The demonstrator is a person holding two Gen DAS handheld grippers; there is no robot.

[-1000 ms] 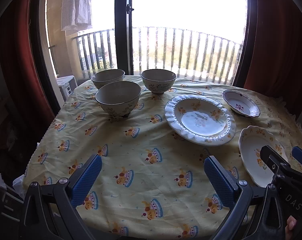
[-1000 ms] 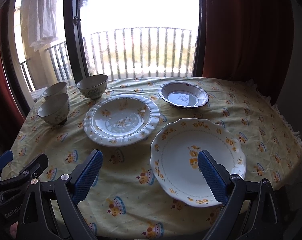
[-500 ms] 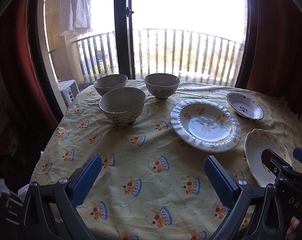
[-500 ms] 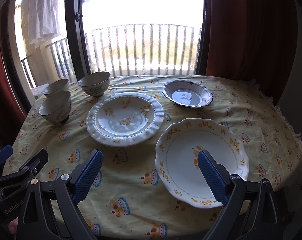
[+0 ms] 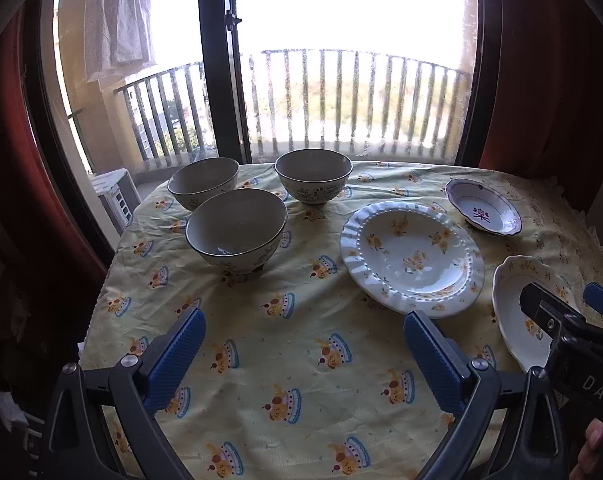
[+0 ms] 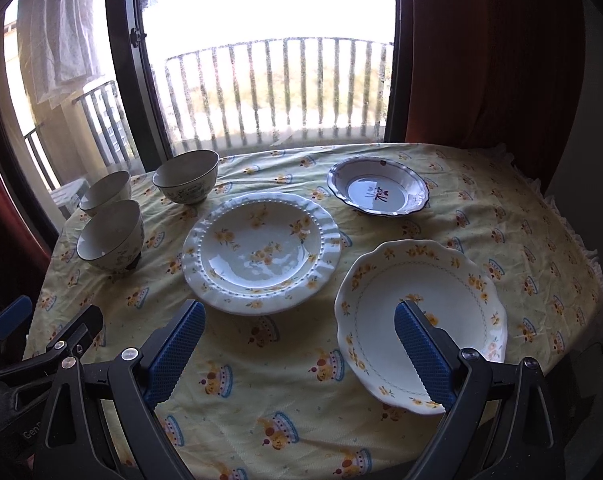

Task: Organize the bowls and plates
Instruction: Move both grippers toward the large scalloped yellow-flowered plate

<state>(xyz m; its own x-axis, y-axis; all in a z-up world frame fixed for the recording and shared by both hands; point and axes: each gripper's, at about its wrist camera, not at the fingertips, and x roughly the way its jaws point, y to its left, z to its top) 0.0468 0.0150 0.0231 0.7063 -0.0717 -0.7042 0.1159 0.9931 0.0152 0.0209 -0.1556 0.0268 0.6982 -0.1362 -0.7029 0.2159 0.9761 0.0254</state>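
While nothing is stacked yet, both tools hover wide open and empty: left gripper [image 5: 303, 354] near the three bowls [image 5: 237, 230] at far left, right gripper [image 6: 297, 348] by the three plates [image 6: 261, 248] on the right, probably so each handles its own kind.

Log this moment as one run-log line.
phase: approach | left gripper: open, empty | right gripper: open, empty | bowls: three, unstacked | plates: three, unstacked
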